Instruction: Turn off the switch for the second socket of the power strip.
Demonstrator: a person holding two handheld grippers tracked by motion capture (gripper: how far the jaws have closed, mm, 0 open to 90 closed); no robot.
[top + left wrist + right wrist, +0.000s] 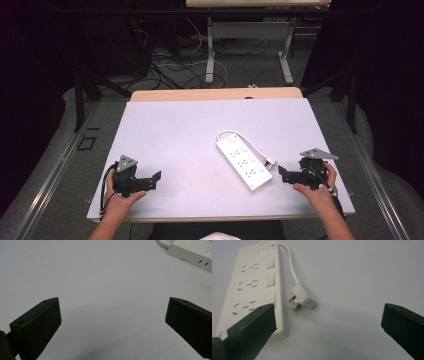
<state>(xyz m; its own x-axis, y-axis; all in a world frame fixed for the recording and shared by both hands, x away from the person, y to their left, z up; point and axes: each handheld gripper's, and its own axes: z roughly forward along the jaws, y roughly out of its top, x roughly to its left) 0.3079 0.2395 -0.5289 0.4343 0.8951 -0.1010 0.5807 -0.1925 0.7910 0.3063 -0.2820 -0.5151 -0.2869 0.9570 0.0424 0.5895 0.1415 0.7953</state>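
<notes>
A white power strip (243, 160) lies flat on the white table (190, 135), right of centre, with its short white cable (240, 136) looping back to its own plug (269, 162) beside it. The strip (249, 285) and plug (302, 300) lie just ahead of my right gripper (328, 317), which is open and holds nothing. My right gripper (283, 173) rests near the front right edge, pointing left toward the strip. At the front left, my left gripper (156, 178) points right, open and empty (112, 315); a corner of the strip (192, 252) lies far ahead of it.
The table's front edge (220, 217) runs just behind both hands. Beyond the far edge are a wooden tabletop strip (215, 94), floor cables (170, 65) and the legs of another desk (210, 55). Dark curtains flank both sides.
</notes>
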